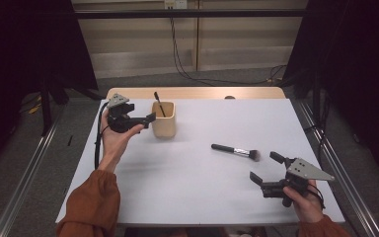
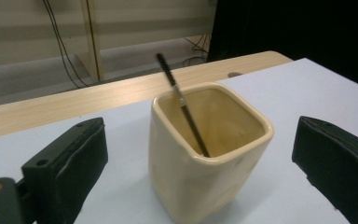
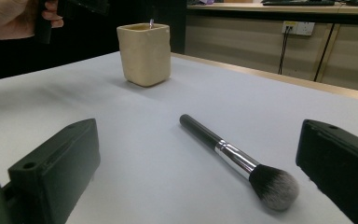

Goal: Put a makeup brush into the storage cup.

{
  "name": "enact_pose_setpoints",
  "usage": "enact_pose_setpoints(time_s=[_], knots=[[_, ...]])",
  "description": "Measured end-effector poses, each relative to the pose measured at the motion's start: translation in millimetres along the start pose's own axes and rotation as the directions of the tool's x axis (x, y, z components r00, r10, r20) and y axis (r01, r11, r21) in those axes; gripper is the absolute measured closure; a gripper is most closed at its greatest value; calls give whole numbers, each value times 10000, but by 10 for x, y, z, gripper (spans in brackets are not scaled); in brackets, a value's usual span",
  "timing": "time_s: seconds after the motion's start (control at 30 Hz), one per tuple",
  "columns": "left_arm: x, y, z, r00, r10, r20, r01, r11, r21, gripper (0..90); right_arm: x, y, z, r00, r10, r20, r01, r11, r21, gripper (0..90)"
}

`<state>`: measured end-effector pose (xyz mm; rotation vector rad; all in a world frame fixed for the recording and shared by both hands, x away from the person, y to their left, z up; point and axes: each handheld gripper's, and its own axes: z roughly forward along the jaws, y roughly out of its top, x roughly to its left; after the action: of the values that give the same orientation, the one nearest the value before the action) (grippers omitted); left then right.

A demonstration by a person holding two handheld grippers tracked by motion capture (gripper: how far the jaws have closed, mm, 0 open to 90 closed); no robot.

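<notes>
My left tool [image 1: 148,120] stands wide open and empty just beside the cream ceramic cup [image 1: 163,120], where a thin black brush [image 2: 182,105] leans inside against the glossy rounded-square wall. My right tool [image 1: 266,169] is also wide open, holding nothing, near the powder brush [image 1: 237,150] lying flat on the matte white tabletop [image 1: 187,173]. Next I'd judge it best to straddle the smooth round black handle [image 3: 199,130], not the slick metal ferrule or soft bristles, then close squarely so it doesn't roll.
</notes>
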<state>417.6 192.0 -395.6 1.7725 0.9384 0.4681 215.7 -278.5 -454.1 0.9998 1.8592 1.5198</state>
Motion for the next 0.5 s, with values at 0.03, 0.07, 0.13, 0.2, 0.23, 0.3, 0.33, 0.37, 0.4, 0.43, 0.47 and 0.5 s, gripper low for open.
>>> enact_pose_setpoints(time_s=[0.03,0.07,0.13,0.2,0.23,0.3,0.33,0.37,0.4,0.43,0.47,0.5], knots=[[-4,-8,-15,9999,102,-32,-103,9999,-18,33,-1,1,-2,10000,2,12,-2,10000,-3,0],[-13,-16,-29,10000,64,-67,-64,10000,-17,31,-2,1,-4,10000,10,15,-10,10000,-9,0],[-14,-45,-77,9997,100,217,-95,9997,-204,30,-3,3,-7,10000,2,30,-2,10000,-27,0],[-16,-77,-118,9992,238,315,-231,9995,-225,24,-5,4,-7,10000,16,21,-16,10000,-26,0],[-26,-90,-134,9994,209,278,-202,9995,-246,24,-6,3,-6,10000,6,28,-6,10000,-21,0],[-40,-116,-166,9995,235,228,-229,9994,-251,23,-9,2,-8,10000,29,45,-29,10000,-13,0],[-52,-130,-177,9993,305,212,-299,9992,-273,23,-12,2,-8,10000,19,57,-19,10000,-7,0],[-64,-144,-193,9988,428,220,-421,9985,-336,23,-14,1,-7,10000,35,69,-35,10000,-15,0],[-79,-157,-209,9988,440,228,-431,9983,-385,23,-16,2,-6,10000,50,73,-50,10000,-24,0],[-92,-170,-226,9986,445,295,-432,9981,-445,23,-17,2,-5,9999,46,91,-46,10000,-25,0],[-113,-185,-247,9983,519,259,-504,9972,-557,23,-20,2,-5,9999,45,104,-45,10000,-30,0],[-126,-196,-260,9983,527,240,-512,9968,-612,24,-22,2,-6,9999,49,119,-49,10000,-24,0]])
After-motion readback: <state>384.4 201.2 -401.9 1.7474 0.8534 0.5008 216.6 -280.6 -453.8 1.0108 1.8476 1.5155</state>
